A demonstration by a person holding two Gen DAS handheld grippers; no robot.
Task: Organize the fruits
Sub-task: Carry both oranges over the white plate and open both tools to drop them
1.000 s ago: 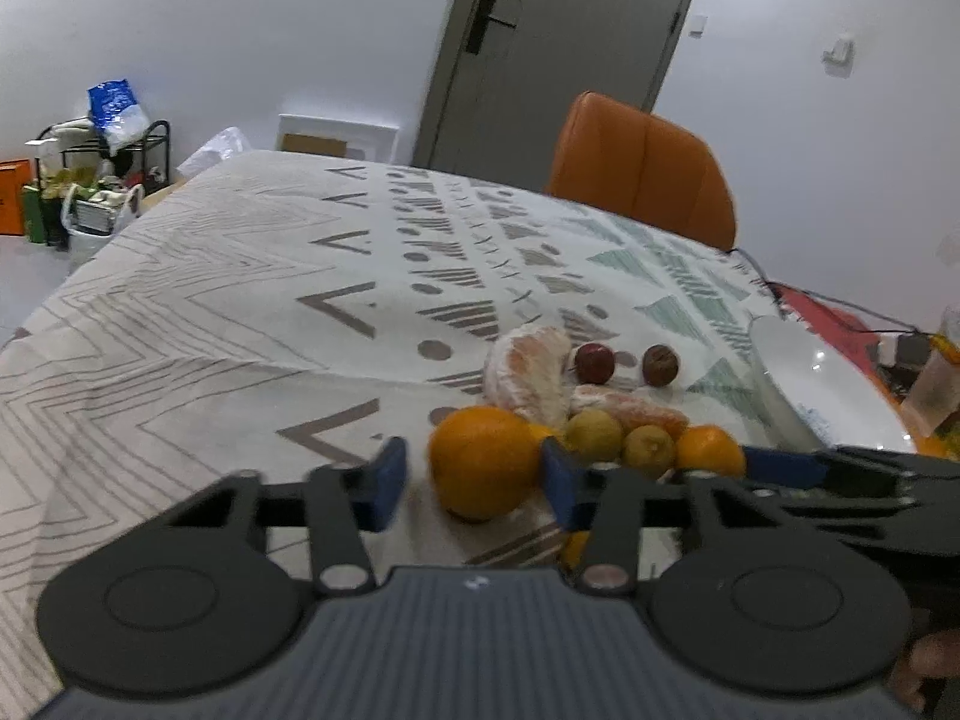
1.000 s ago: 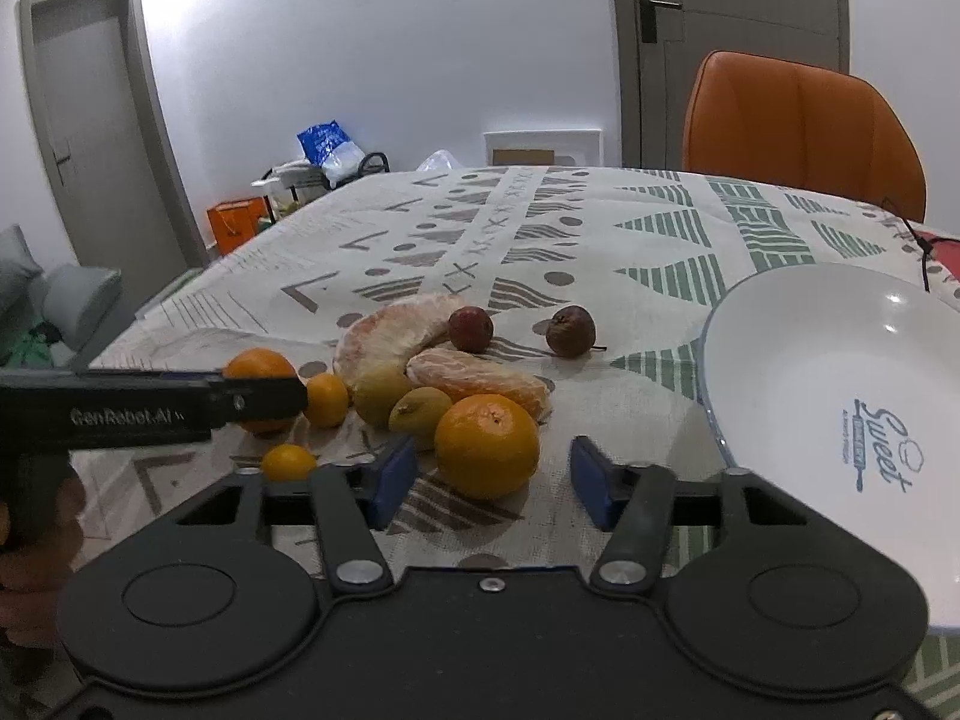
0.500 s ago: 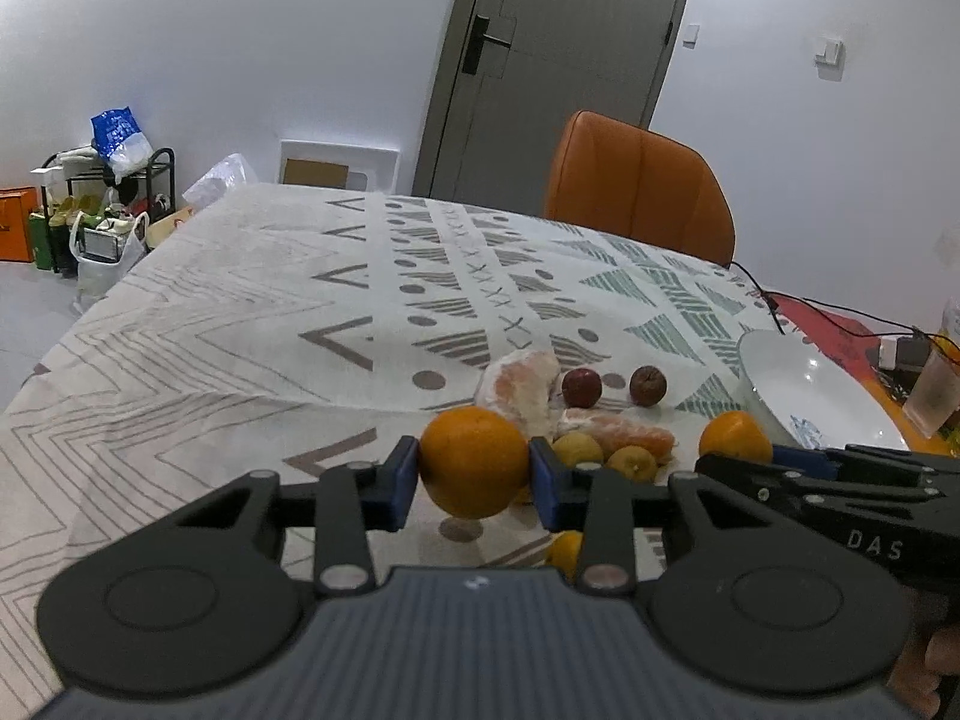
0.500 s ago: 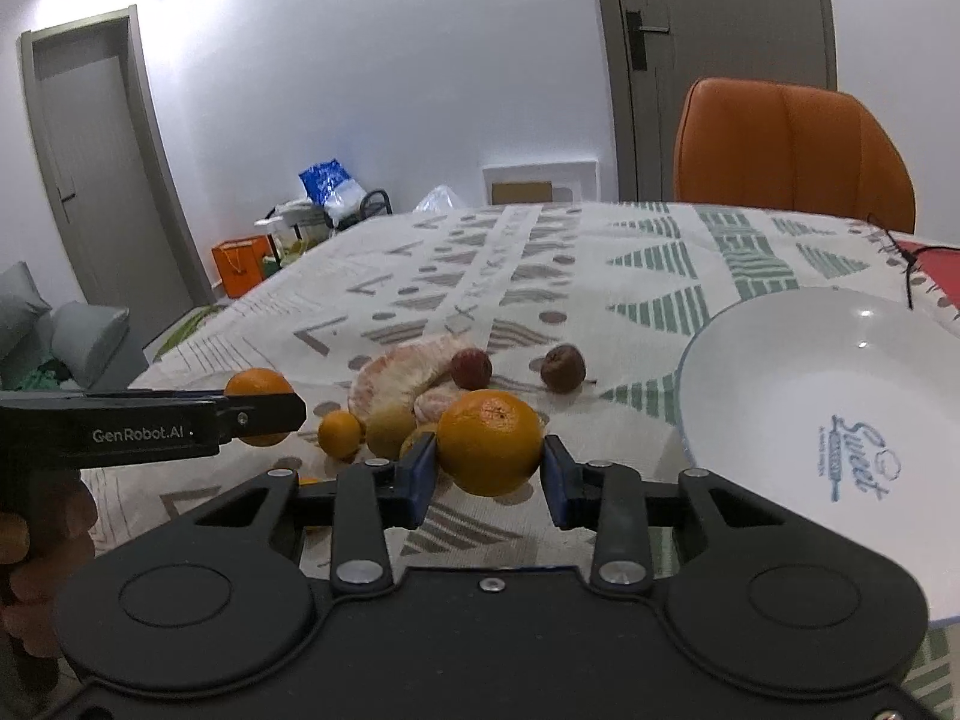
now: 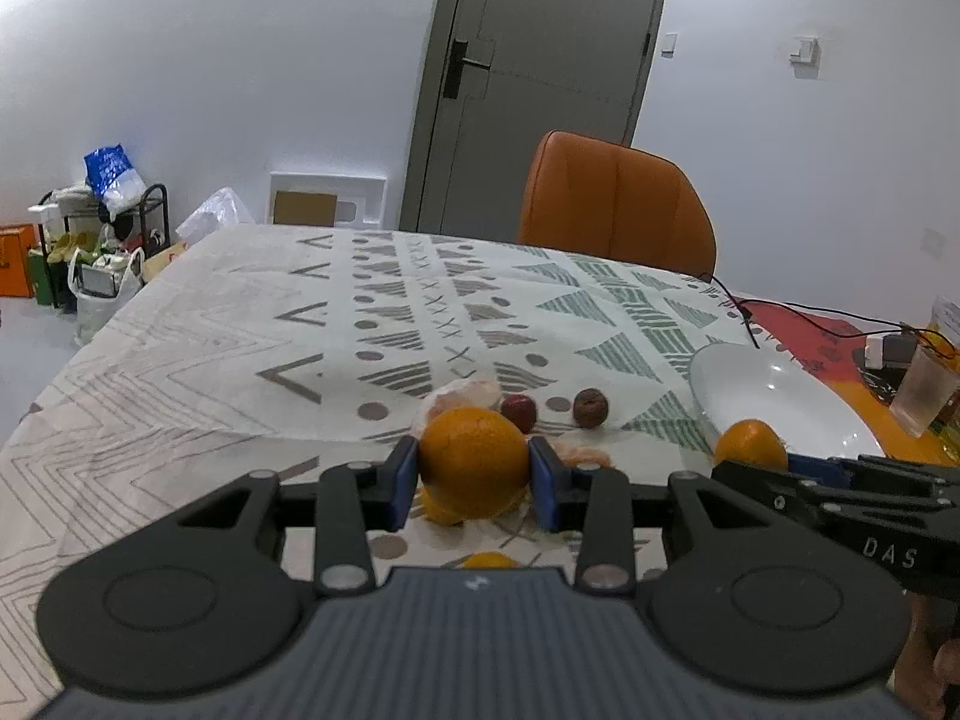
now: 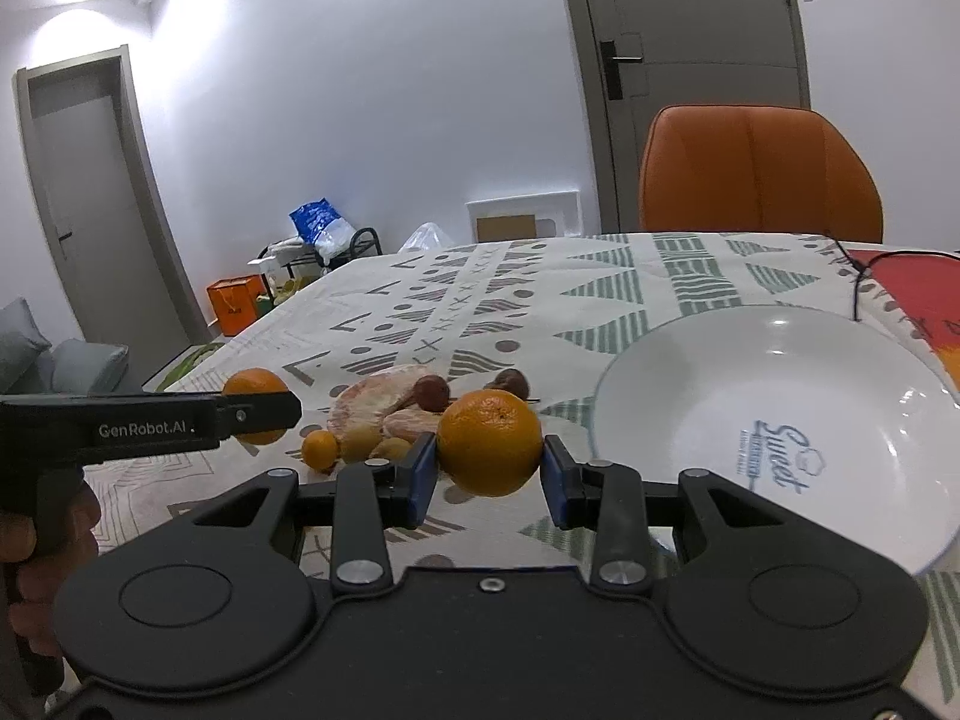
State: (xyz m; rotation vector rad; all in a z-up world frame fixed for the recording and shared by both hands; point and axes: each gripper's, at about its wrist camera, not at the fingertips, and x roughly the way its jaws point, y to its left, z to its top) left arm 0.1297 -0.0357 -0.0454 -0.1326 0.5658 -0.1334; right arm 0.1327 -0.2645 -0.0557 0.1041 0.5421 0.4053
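We hold one orange in each gripper, above the patterned tablecloth (image 5: 198, 360).

The white plate (image 6: 708, 372) lies at 3 o'clock from the fruit pile, on the cloth. Our left gripper (image 5: 474, 483) is closed on an orange (image 5: 474, 462), lifted over the pile; our right gripper (image 6: 487, 471) clamps a second orange (image 6: 489, 443), just beside the plate's rim. On the cloth we see peeled citrus pieces (image 6: 375, 405), then two dark small fruits (image 5: 591, 408), and a small tangerine (image 6: 319, 449) at 9 o'clock of the pile.
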